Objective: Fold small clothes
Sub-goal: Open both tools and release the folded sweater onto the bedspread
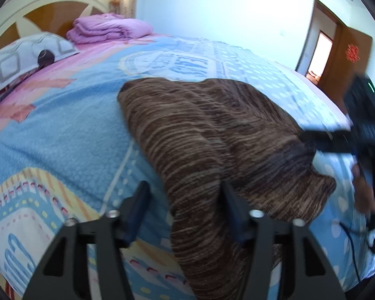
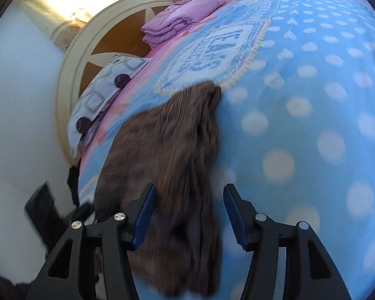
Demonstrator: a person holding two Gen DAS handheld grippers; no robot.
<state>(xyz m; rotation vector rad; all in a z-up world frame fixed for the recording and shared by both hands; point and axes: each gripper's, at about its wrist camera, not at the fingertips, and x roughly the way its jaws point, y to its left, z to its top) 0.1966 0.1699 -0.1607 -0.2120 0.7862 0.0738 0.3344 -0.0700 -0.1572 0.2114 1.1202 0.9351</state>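
Brown striped knit garment (image 1: 212, 135) spread on blue patterned bedspread (image 1: 62, 130), lying diagonally in the left wrist view. Bottom of garment cut off at lower frame edge in both views; full outline not recoverable. Type of garment hard to tell: no sleeve or collar made out. Right wrist view heavily blurred across the knit (image 2: 167, 165); stripes smeared, folds unreadable there.

Left gripper (image 1: 185, 200): jaws apart, nothing pinched. Right-hand finger (image 1: 231, 205) overlaps the knit in the picture, left-hand finger (image 1: 137, 205) over bare bedspread; contact with fabric not determinable. Right gripper (image 2: 187, 207): jaws apart, nothing pressed between pads. Garment edge runs up between the fingers, mostly toward the left-hand one; polka-dot bedspread (image 2: 312, 125) beneath the other.

In the left wrist view, right gripper seen again at far right (image 1: 362, 135) as a dark streak, blurred, with part of a hand (image 1: 365, 190) below it; fingertip near the garment's right edge, touching or not unclear. Black cable (image 1: 350, 240) trailing across the bedspread beneath.

Edges and room: wide bare bedspread left of the garment and beyond its far end. Patterned pillow (image 1: 20, 57) and folded pink quilt (image 1: 107, 31) at the headboard (image 1: 50, 2), well apart from the garment. Near left side of bed edge visible in the right wrist view, with dark unidentified objects (image 2: 45, 210) beside it, blurred. Open wooden door (image 1: 347, 57) past the bed's far right corner.
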